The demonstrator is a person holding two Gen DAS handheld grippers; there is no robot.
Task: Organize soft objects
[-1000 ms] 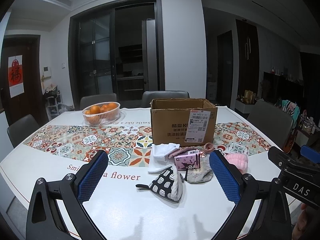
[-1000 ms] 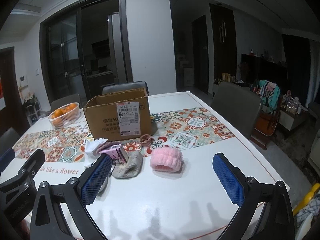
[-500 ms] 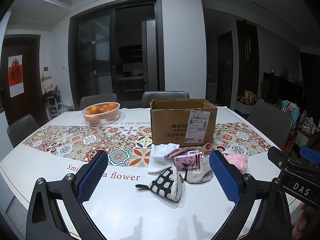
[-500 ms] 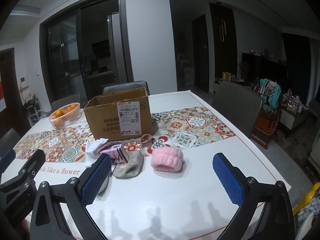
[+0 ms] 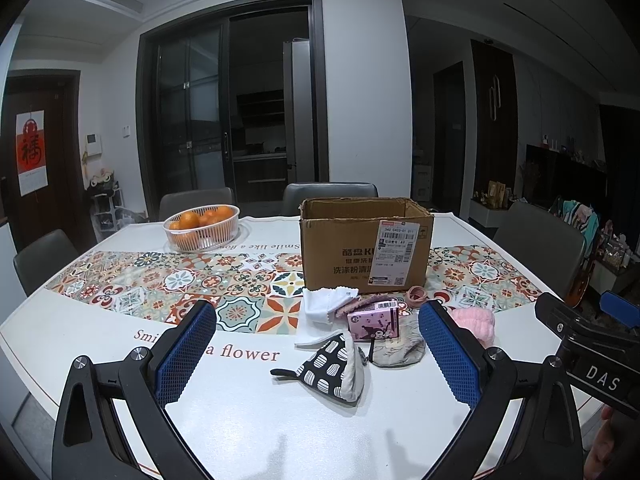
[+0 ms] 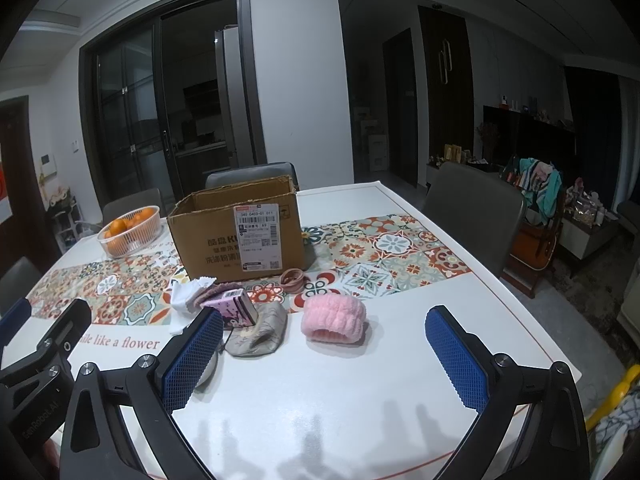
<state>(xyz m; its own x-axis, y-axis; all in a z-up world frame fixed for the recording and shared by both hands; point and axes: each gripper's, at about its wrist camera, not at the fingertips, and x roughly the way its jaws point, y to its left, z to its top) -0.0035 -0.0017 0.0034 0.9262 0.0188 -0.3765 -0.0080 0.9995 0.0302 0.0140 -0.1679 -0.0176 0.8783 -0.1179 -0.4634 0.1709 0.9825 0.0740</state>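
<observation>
Flanking cardboard box [image 5: 365,244], orange basket [image 5: 202,227], chairs [image 6: 472,210]

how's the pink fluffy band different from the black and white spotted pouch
The pink fluffy band is plain pink and plush; the spotted pouch is black with white spots. The band lies as a rounded roll, the pouch stands as a peaked triangle. The band sits apart; the pouch is beside the grey bag. Both rest on the table.

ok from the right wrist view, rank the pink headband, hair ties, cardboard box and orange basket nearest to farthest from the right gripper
1. Pink fluffy headband: just ahead of the right gripper, roughly central.
2. Hair ties: beyond the headband, at the box's foot.
3. Cardboard box: behind the ties, slightly left.
4. Basket of oranges: far left, past the box's front.
</observation>
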